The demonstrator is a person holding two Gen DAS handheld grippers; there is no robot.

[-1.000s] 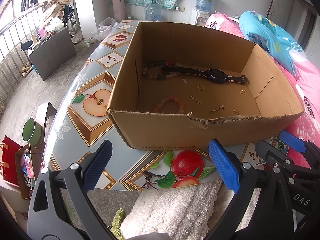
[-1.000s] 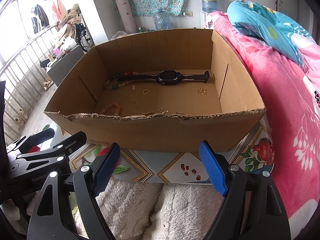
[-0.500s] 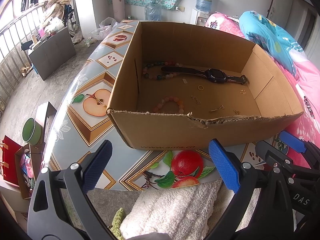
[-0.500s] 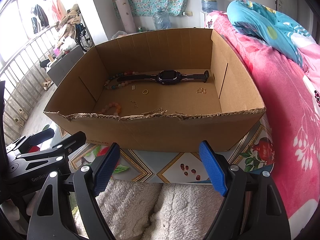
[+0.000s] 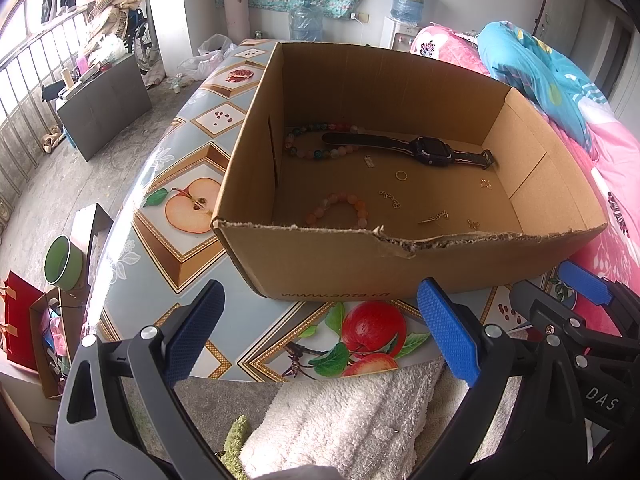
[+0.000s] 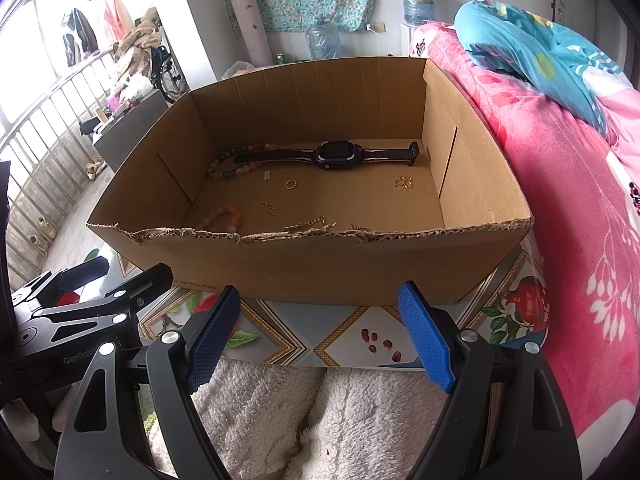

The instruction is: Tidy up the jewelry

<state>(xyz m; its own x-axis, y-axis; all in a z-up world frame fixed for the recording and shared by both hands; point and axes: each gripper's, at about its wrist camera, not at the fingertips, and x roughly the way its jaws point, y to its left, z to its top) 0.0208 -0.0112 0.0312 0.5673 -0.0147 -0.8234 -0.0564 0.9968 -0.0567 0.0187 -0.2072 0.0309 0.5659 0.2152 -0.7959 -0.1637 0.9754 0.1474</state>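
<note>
Both grippers, left (image 5: pixel 320 332) and right (image 6: pixel 320 334), hold fingers wide apart, empty, short of the cardboard box (image 6: pixel 320 264); inside near its far wall lies the smartwatch (image 6: pixel 336 155).

Soft daylight floods in from the barred balcony opening (image 6: pixel 36 92) at the left, which is blown out to near white in the right wrist view, while the open brown cardboard box (image 5: pixel 360 268) keeps a shaded inner left wall and casts only a faint shadow on the glossy fruit-patterned table (image 5: pixel 168 264). Both fisheye views bend straight edges strongly toward the rim and darken to black at the corners. The centre is sharp, and the nearest black plastic at the bottom looks slightly soft.
</note>
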